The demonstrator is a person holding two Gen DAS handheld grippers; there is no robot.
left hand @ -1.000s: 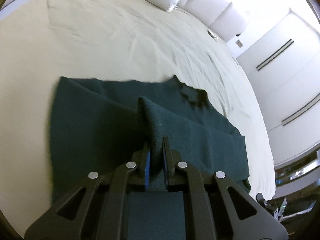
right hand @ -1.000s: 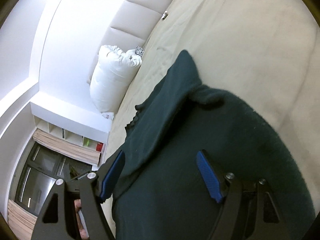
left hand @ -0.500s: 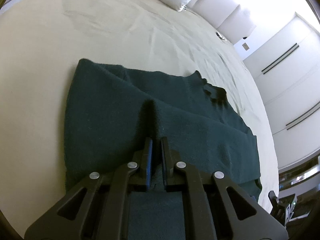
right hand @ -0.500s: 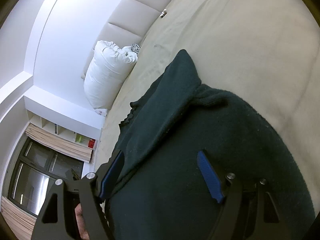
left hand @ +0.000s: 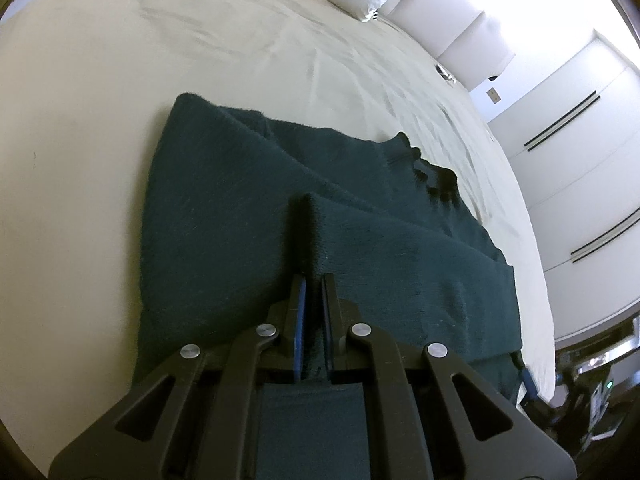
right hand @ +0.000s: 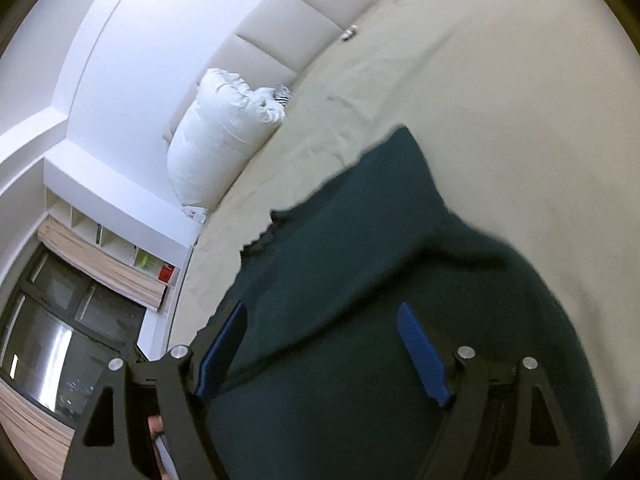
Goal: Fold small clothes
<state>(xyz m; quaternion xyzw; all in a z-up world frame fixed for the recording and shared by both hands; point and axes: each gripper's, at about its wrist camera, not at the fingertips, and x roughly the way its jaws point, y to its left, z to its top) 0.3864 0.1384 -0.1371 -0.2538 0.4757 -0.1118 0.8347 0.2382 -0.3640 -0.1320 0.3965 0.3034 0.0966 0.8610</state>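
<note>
Dark green knit garment point(left hand: 224, 216) lay on the bed point(left hand: 100, 100), well short of the pillow point(right hand: 216, 148); my left gripper point(left hand: 313, 292) pinched its raised ridge, my right gripper point(right hand: 320, 344) gaped over it; soft, limp, best gripped by edges

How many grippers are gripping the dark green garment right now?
1. The left gripper is shut on a raised pinch of the dark green garment. The right gripper hangs open over the cloth, clamping nothing.
</note>
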